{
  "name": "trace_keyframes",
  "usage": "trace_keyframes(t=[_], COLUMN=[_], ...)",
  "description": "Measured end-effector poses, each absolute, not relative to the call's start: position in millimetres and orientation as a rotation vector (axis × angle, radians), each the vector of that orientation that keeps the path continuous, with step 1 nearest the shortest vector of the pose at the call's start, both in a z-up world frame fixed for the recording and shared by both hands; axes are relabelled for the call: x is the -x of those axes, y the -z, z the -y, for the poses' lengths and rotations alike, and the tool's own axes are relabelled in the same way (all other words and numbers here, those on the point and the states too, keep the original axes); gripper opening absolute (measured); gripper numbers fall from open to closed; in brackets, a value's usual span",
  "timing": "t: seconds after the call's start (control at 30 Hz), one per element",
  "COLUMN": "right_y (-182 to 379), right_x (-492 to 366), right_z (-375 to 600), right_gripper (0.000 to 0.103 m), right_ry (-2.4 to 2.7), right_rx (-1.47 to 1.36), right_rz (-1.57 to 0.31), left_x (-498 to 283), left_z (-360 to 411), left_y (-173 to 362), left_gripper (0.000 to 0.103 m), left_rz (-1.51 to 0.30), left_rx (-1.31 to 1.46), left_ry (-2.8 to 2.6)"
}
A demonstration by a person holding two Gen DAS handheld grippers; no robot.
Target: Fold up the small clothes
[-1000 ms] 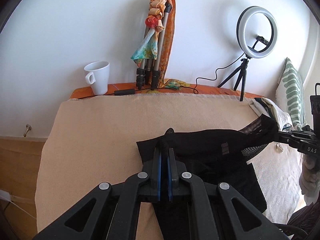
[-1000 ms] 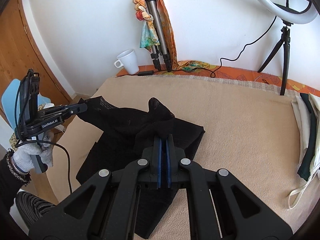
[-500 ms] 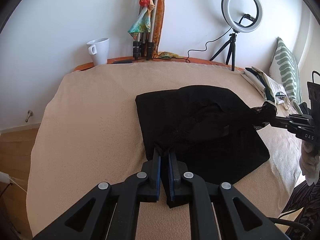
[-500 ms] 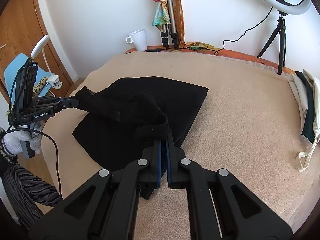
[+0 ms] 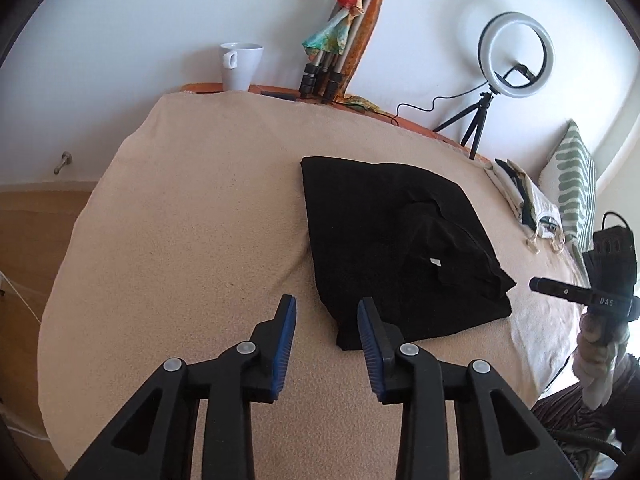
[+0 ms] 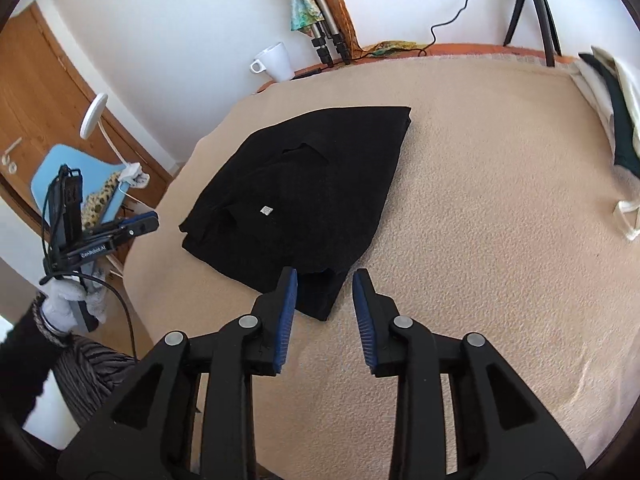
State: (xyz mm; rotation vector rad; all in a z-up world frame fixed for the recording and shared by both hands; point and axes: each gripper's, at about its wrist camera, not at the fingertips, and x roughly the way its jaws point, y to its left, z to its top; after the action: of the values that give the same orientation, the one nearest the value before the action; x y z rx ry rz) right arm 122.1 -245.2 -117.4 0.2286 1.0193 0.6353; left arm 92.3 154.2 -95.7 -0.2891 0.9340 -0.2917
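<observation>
Beside the folded black garment (image 5: pixel 396 240), both the left gripper (image 5: pixel 327 330) and right gripper (image 6: pixel 325 304) are opening, empty; its loose top flap could spring back.

Right gripper (image 6: pixel 325 276) sits low over the beige blanket (image 6: pixel 480 208), jaws opening, blue pads off the cloth w/ the near corner of the folded black garment (image 6: pixel 304 192) just between the tips. Garment lies flat toward the blanket's left edge, small white tag up. Left gripper (image 6: pixel 140 226) hangs off that left edge in a gloved hand (image 6: pixel 64 306); white mug (image 6: pixel 276 62) & tripod legs (image 6: pixel 330 46) at the far edge.
</observation>
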Motion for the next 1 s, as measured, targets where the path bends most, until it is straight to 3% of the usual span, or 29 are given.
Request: trace_keyframes(t=[0.17, 0.33, 0.43, 0.5, 0.7, 0.87, 1.0], right_y=[133.7, 153.2, 158.2, 158.8, 158.3, 152.6, 148.9], right_x=[-140.5, -153.9, -156.5, -157.3, -156.8, -154.5, -153.3], right_z=[249.9, 256.5, 255.4, 254.7, 251.2, 249.3, 250.9], right_gripper=[0.031, 0.031, 0.031, 0.031, 0.027, 0.009, 0.006], right_ry=[-0.633, -0.602, -0.593, -0.602, -0.618, -0.643, -0.639], right_rx=[-0.378, -0.496, -0.506, -0.517, -0.514, -0.501, -0.51], right_rz=[-1.089, -1.151, -1.163, -1.167, -1.161, -1.141, -1.127], left_x=[-110.0, -124.9, -127.8, -128.7, -132.0, -131.5, -131.1], left_z=[-164.8, -173.7, -172.0, -170.1, -162.5, -161.6, -164.3], left_y=[109.7, 137.3, 144.1, 143.3, 136.7, 130.9, 128.5], left_gripper=[0.05, 0.05, 0.043, 0.031, 0.007, 0.001, 0.0], left_rz=[-0.979, -1.048, -1.07, -1.068, -1.057, -1.033, -1.025], left_rx=[0.507, 0.708, 0.736, 0.733, 0.686, 0.646, 0.654], left_ry=[0.283, 0.275, 0.281, 0.285, 0.315, 0.322, 0.326])
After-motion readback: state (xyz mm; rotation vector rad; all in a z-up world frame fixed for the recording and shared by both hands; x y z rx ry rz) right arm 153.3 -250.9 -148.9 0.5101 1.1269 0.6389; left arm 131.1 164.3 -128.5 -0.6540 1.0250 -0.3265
